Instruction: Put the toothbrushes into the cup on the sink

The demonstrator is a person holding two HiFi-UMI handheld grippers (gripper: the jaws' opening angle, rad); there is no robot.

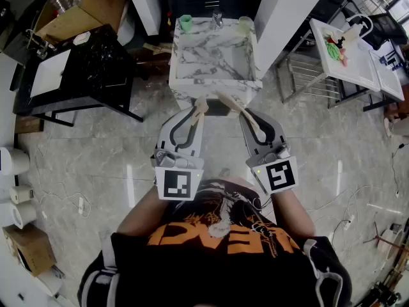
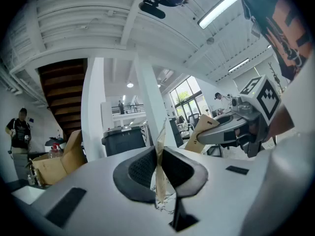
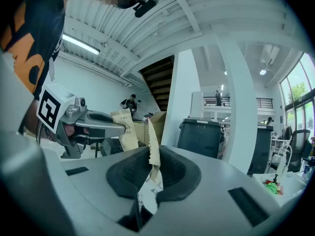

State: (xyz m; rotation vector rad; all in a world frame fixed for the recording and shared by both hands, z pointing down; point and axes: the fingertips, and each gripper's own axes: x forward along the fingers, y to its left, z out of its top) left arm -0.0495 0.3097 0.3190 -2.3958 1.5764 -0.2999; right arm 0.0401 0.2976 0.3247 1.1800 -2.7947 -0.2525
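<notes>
Paper-wrapped toothbrush pkt sits pinched edge-on in L gripper, jaws narrow and clamped on it. 2nd pkt is gripped the same way in R gripper. Both are held level w/ tips close together, just in front of the marble sink. Green cup stands at the sink's back-left corner, well apart from the pkts.

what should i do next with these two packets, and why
Probably step forward and carry both toward the green cup at the back of the sink. The left gripper is shut on one packet, the right gripper on another. Both sit in front of the sink, far short of the cup.
</notes>
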